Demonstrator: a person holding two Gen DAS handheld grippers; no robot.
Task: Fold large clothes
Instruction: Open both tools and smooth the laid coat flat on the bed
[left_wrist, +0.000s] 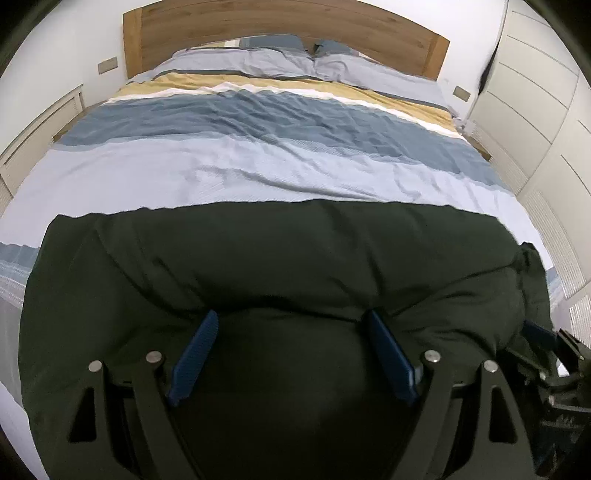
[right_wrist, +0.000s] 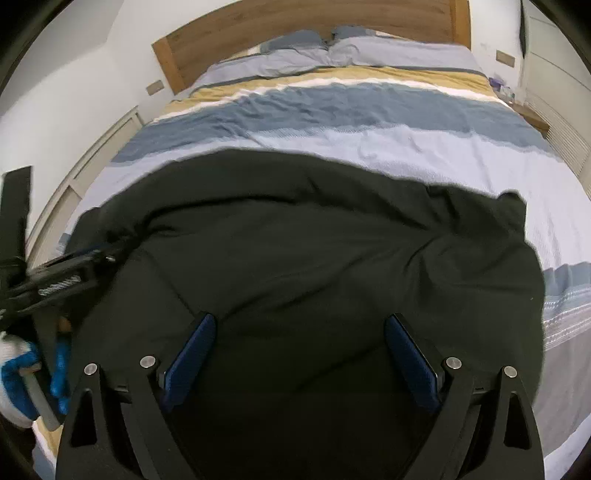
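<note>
The left tongs (left_wrist: 291, 325) stand spread wide, their blue pads (left_wrist: 194, 352) apart with nothing pinched; the dark green garment (left_wrist: 280, 254) lies directly under and ahead of them, bulging up between the pads. The right tongs (right_wrist: 301, 330) are likewise spread, gripping nothing, poised over the same garment (right_wrist: 314, 236), which lies crumpled on the bed (right_wrist: 424, 147) below and ahead of them. Beyond both tongs, past the garment's far edge, stretches the striped duvet (left_wrist: 258, 155) in pale blue, darker blue and mustard, then two pillows (left_wrist: 258, 61) against a wooden headboard (left_wrist: 280, 22). To the left of the right tongs, the other tool shows beside a gloved hand (right_wrist: 16, 373) in white and blue. White cupboard doors (left_wrist: 532, 92) stand off to the right of the left tongs.
</note>
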